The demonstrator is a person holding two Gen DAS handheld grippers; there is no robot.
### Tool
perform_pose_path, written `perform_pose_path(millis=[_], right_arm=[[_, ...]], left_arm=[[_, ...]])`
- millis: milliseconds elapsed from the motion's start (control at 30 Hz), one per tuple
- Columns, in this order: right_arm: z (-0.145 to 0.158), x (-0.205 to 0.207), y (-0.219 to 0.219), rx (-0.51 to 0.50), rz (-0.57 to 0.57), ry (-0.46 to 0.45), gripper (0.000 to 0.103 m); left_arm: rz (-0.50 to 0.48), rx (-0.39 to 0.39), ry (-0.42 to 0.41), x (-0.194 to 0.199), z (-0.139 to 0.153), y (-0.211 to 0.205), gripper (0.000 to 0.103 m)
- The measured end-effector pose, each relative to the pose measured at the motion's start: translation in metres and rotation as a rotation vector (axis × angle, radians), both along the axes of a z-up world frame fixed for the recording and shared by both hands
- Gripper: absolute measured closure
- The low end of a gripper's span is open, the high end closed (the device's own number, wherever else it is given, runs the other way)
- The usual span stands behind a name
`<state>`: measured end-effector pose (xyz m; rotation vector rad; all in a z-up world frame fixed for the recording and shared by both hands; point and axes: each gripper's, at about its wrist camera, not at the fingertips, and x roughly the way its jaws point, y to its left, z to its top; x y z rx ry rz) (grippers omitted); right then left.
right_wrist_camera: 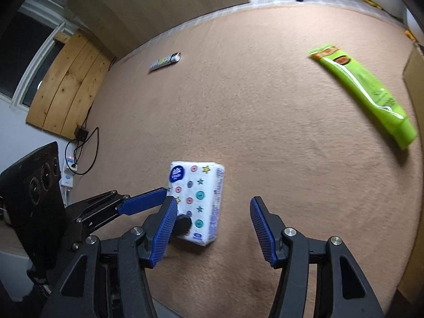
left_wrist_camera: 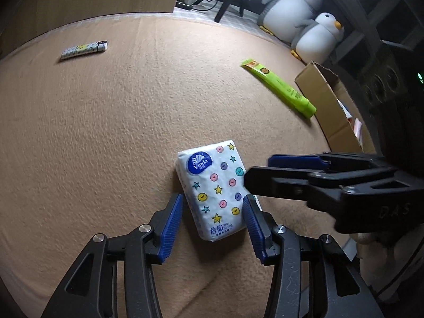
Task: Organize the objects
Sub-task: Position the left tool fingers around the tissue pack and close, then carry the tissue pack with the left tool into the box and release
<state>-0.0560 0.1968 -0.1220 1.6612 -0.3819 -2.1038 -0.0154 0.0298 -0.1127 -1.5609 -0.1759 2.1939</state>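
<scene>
carpet (left_wrist_camera: 106, 132), tan and nubbly in texture, is spreading across both wrist views and bearing everything. a white soft plastic tissue pack printed with coloured buttons, stars and a blue round logo (left_wrist_camera: 216, 188) is lying flat on it in the near middle. the left gripper (left_wrist_camera: 213, 222) is reaching down with its ribbed blue pads either side of the pack's near end, the jaws standing partly open and the pads showing slim gaps beside the wrapper, so it is gripping nothing. the right gripper (right_wrist_camera: 213, 225) is also standing partly open and holding nothing; the pack (right_wrist_camera: 201, 198) is lying toward its left finger rather than centred, and whether that pad is touching the wrapper i cannot tell. in the left view the right gripper's black finger tip is overlapping the pack's right edge.

a long flat glossy lime-green tube (left_wrist_camera: 281, 87) is lying diagonally at the far right, its cap end just beside a brown cardboard box with open flaps (left_wrist_camera: 323, 106). a small slim patterned lighter (left_wrist_camera: 84, 50) is lying at the far left. two plush grey and white penguins (left_wrist_camera: 304, 18) are sitting beyond the carpet's far right edge.
</scene>
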Motion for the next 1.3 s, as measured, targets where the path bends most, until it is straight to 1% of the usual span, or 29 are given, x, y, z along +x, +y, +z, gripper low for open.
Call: perform_pose_path(millis=[133,300,433,667,833,967,1200,1300], right_arm=[[-0.009,-0.006,-0.006,-0.013,0.015,-0.031,0.06],[-0.021,-0.01,-0.01,-0.041,0.022,-0.075,0.066],[-0.023,-0.011,-0.011,-0.062,0.031,-0.082,0.072],[-0.014,-0.009,-0.005,-0.05,0.03,-0.056,0.072],[-0.001,-0.007,0.013,-0.05,0.005,-0.024,0.072],[0.017,-0.002,0.031,-0.034,-0.015,0.021,0.072],[0.047,0.009,0.082,-0.031,-0.094,0.089,0.072],[0.057,0.017,0.108,-0.016,-0.137,0.115,0.072]], left_arm=[[-0.005,0.019,-0.019,-0.001,-0.004,0.001,0.051],[-0.007,0.037,-0.031,-0.001,-0.005,0.001,0.051],[0.001,0.059,-0.045,-0.002,-0.007,0.002,0.052],[-0.002,0.065,-0.03,-0.002,0.002,0.013,0.052],[-0.023,0.077,0.0,-0.004,0.017,0.03,0.053],[-0.047,0.09,0.03,-0.007,0.033,0.051,0.053],[-0.117,0.139,0.075,-0.01,0.061,0.099,0.053],[-0.165,0.15,0.087,-0.011,0.068,0.13,0.053]])
